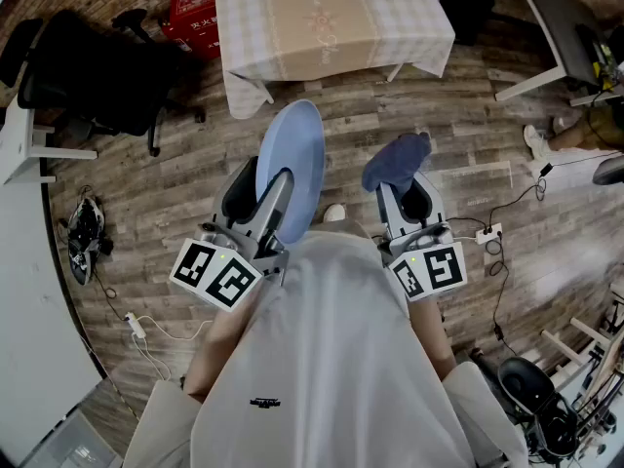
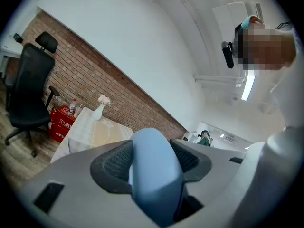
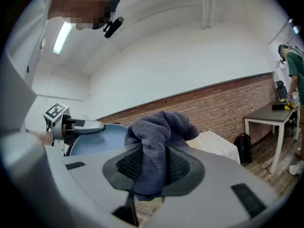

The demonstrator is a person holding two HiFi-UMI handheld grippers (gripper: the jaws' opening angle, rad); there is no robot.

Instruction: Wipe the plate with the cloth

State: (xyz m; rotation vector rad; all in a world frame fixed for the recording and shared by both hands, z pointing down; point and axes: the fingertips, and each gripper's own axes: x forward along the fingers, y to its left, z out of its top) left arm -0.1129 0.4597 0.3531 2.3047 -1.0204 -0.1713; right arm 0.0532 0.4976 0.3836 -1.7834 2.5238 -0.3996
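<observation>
A light blue plate (image 1: 295, 164) is held upright on edge in front of me, its rim clamped in my left gripper (image 1: 276, 195). The left gripper view shows the plate's edge (image 2: 154, 170) filling the gap between the jaws. My right gripper (image 1: 398, 188) is shut on a dark blue-grey cloth (image 1: 397, 161), bunched above the jaws. In the right gripper view the cloth (image 3: 159, 137) hangs between the pads, with the plate's face (image 3: 97, 139) and the left gripper (image 3: 71, 127) off to the left. Cloth and plate are apart, a short gap between them.
A table with a checked cloth (image 1: 327, 18) stands ahead on the wood floor. A black office chair (image 1: 97, 71) and a red box (image 1: 190, 13) are at the left. A grey table (image 1: 556, 18) and cables (image 1: 492, 237) lie to the right. A person (image 3: 294, 65) stands far right.
</observation>
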